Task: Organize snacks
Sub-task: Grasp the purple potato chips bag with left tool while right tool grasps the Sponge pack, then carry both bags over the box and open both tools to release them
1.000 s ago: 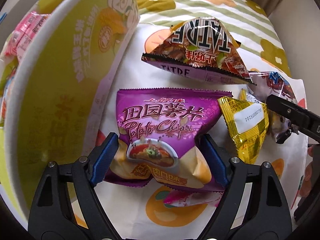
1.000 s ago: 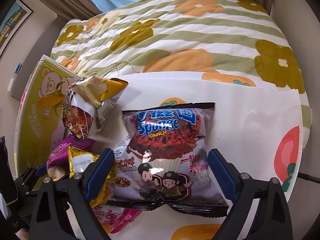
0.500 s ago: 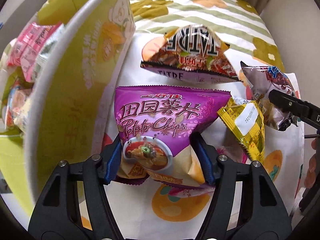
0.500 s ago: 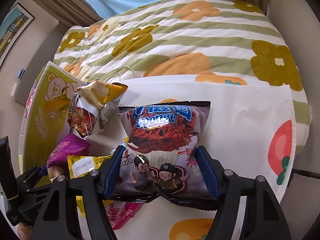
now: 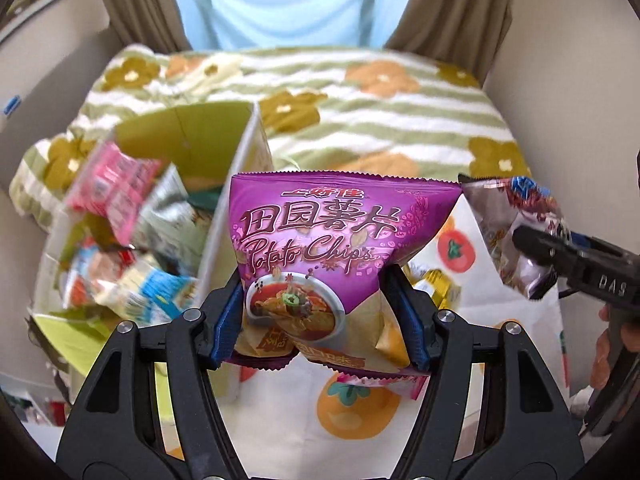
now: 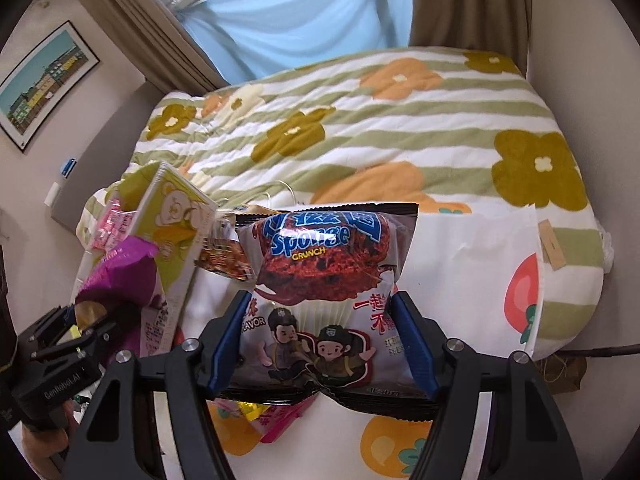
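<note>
While the yellow-green snack box (image 5: pixel 224 216) at the left sits on the flowered bedspread (image 5: pixel 360 120) crammed with packets (blurred), the left gripper (image 5: pixel 320 320) grasps a purple potato chips bag (image 5: pixel 320 240), lifted just right of the box wall. Further right, the right gripper (image 6: pixel 324 344) clamps a Sponge Crunch bag (image 6: pixel 320 264) above the fruit-print sheet (image 6: pixel 460 264).

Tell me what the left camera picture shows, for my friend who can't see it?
The left gripper holds a purple potato chips bag between its jaws, lifted above a fruit-print sheet. A yellow-green box full of snacks sits to its left, and a flowered blanket lies behind.
</note>
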Demonstrator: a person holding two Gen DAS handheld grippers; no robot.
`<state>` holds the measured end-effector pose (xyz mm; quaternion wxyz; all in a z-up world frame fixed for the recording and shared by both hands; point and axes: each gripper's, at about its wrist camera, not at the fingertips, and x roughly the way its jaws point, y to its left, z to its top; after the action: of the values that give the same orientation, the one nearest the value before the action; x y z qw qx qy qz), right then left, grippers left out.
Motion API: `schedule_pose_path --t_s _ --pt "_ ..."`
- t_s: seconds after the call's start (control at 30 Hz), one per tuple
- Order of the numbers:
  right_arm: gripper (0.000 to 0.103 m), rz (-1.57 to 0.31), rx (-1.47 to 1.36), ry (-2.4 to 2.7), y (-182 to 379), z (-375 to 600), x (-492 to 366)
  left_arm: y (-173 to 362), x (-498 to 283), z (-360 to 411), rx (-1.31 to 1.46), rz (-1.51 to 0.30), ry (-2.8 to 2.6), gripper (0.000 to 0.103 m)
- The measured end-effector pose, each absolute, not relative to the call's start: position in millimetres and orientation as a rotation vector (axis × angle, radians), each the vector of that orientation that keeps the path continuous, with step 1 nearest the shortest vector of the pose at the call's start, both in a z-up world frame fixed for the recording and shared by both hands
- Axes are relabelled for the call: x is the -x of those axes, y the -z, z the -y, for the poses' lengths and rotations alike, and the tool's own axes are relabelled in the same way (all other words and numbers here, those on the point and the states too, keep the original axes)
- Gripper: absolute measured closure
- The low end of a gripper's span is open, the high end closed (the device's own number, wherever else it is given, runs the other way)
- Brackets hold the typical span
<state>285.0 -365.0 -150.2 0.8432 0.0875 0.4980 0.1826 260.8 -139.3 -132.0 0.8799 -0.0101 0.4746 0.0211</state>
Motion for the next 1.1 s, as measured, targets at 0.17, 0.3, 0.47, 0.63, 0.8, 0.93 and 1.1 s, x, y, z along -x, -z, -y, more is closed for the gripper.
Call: schedule_pose_path --t_s 0.17,0.3,0.47,0.63,0.8,0.93,1.1 --pt "0.037 -0.996 -0.163 -0.414 115 351 -261 93 -248 118 0.04 -0.928 -0.044 0.04" --pt "0.037 -0.942 -0.152 -0.434 86 330 -246 70 -237 91 0.051 -0.881 -0.05 0.04" --pt "0.037 -0.882 -0.136 -0.461 60 289 -234 50 -229 40 0.056 -0.837 -0.065 0.04" --pt "0.037 -0.857 -0.168 -0.481 49 233 -230 46 -227 -25 0.054 -0.843 -0.062 0.04" --pt "0.037 -0.866 -0.189 -0.487 54 167 -230 64 -230 -87 0.051 -0.89 -0.057 0.04" --pt "0.037 -0.895 -0.204 -0.474 66 127 -231 94 -238 -123 0.043 -0.955 -0.029 0.04" --pt "0.037 -0.936 -0.224 -0.43 83 97 -228 123 -243 -142 0.003 -1.008 0.025 0.029"
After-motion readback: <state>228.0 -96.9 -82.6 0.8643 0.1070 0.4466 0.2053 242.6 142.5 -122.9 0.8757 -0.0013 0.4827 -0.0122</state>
